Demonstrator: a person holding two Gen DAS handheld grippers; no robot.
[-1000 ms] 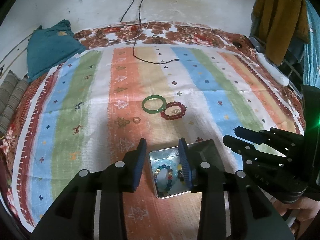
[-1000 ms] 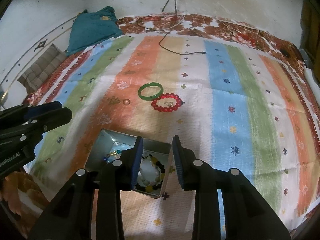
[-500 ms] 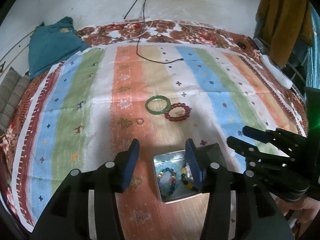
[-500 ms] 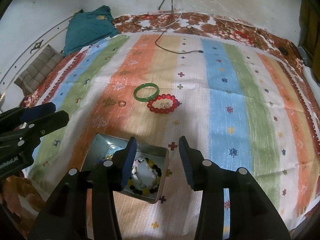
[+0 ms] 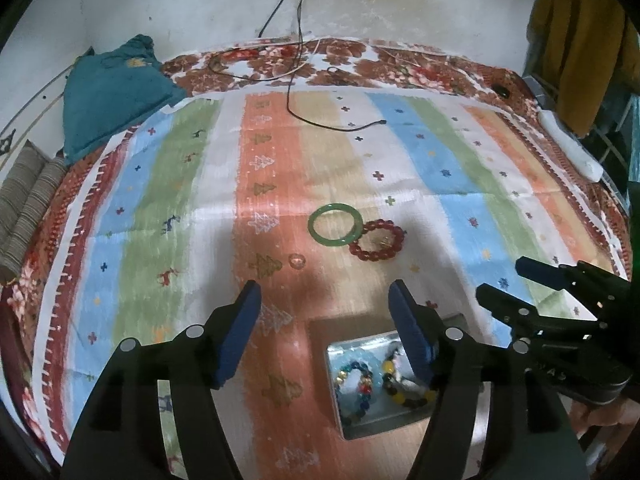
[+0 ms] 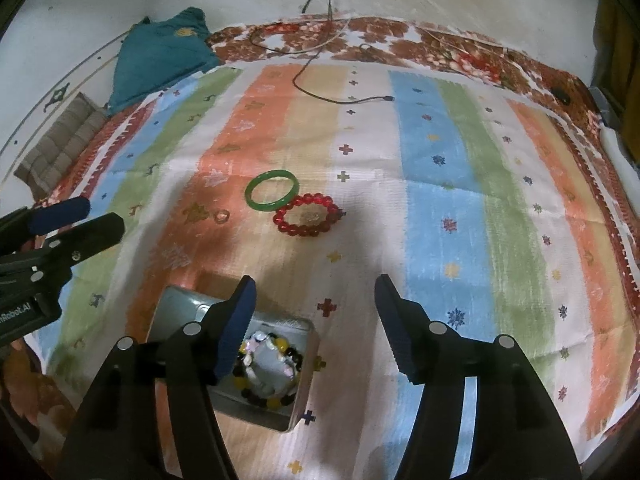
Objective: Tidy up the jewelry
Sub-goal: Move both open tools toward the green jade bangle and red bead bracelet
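My tin (image 5: 335,392) open, beaded bracelets (image 5: 384,380) inside — beyond it green bangle (image 5: 335,225) touching red bead bracelet (image 5: 376,239), small ring (image 5: 297,260) nearby.

**Room and bedding behind the work area**

A bed fills the view, spread with a striped cloth (image 5: 460,168) in orange, blue, green, white and tan bands printed with small crosses, trees and deer. Beneath it lies a brown floral sheet (image 5: 384,64), showing along the far edge. A teal cushion (image 5: 112,92) rests at the far left corner, beside a folded striped blanket (image 5: 24,216). The white wall (image 5: 192,4) behind is stained and scuffed; black cables (image 5: 296,52) hang down it onto the cloth. A mustard garment (image 5: 580,40) hangs at the far right. Light falls unevenly, leaving dark shadows in the near centre.
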